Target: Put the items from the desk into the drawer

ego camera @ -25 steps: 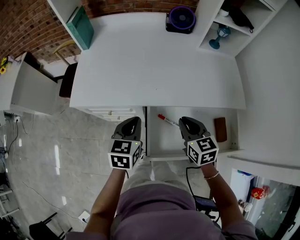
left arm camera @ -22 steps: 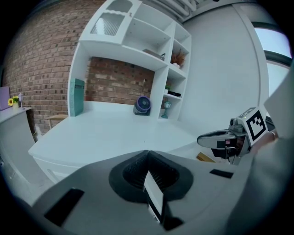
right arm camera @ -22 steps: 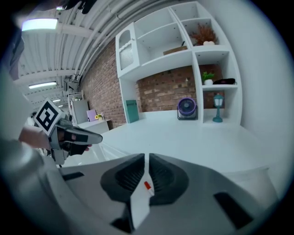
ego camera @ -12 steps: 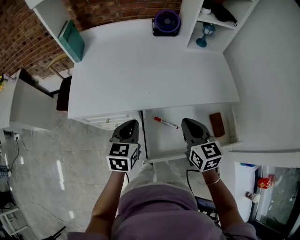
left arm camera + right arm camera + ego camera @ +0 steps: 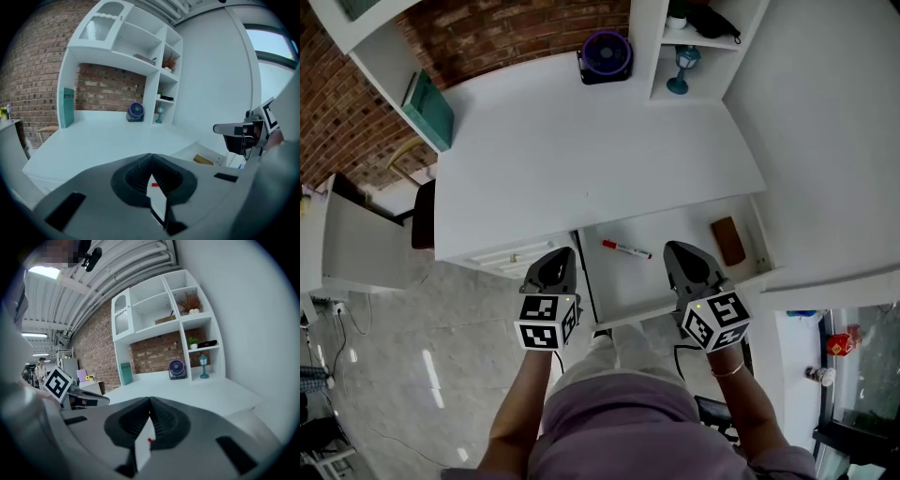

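Marker (image 5: 626,249) | in drawer (image 5: 623,286) | between left tongs (image 5: 559,255), right tongs (image 5: 677,249)

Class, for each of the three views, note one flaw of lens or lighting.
Head view: the desk bows at its edges, and glare streaks the floor. Left gripper view: black round vignette, the window washed out. Right gripper view: same vignette, and the shelf unit shows curved lines.

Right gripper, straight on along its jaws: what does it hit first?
Most likely the white desk top, short of the purple fan. The right gripper is shut and empty, nothing nearer in line; depth is uncertain.
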The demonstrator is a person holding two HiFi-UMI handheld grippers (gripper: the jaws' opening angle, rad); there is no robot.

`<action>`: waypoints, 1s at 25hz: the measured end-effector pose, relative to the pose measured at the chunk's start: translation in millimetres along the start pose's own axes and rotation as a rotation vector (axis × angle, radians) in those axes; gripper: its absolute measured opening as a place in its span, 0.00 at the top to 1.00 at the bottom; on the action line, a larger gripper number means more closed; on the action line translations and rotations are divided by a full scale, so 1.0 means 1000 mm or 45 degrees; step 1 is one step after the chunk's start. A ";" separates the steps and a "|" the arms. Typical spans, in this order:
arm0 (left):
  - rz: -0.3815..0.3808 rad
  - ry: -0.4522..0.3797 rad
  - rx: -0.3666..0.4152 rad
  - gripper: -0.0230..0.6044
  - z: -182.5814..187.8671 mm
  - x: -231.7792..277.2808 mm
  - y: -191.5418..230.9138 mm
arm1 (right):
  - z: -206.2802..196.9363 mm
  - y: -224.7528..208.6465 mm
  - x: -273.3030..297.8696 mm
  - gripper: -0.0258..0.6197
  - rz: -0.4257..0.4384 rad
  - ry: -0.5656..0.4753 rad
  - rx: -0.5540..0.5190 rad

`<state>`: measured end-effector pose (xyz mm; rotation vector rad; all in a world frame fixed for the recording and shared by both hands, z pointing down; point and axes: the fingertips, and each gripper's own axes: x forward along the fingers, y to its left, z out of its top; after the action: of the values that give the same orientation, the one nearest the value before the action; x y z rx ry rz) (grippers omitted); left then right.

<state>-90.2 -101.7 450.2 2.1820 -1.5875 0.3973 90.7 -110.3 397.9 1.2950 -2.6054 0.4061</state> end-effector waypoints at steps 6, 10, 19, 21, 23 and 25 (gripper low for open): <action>-0.007 -0.023 0.007 0.97 0.005 -0.007 0.000 | -0.001 -0.005 -0.019 0.96 -0.064 -0.013 0.015; -0.013 -0.035 0.012 0.97 0.008 -0.012 0.001 | 0.001 -0.007 -0.027 0.96 -0.101 -0.027 0.024; -0.027 -0.035 0.018 0.97 0.005 -0.020 0.002 | 0.000 -0.003 -0.037 0.96 -0.151 -0.035 0.017; -0.030 -0.037 0.019 0.97 0.005 -0.020 0.003 | 0.000 -0.003 -0.038 0.96 -0.160 -0.037 0.022; -0.034 -0.038 0.019 0.97 0.006 -0.020 0.004 | 0.000 -0.002 -0.039 0.96 -0.169 -0.041 0.027; -0.040 -0.039 0.020 0.97 0.006 -0.021 0.003 | 0.001 -0.001 -0.042 0.96 -0.177 -0.045 0.030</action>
<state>-100.0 -87.9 436.1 2.2323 -1.5693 0.3698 116.0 -80.0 384.8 1.4932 -2.5258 0.3943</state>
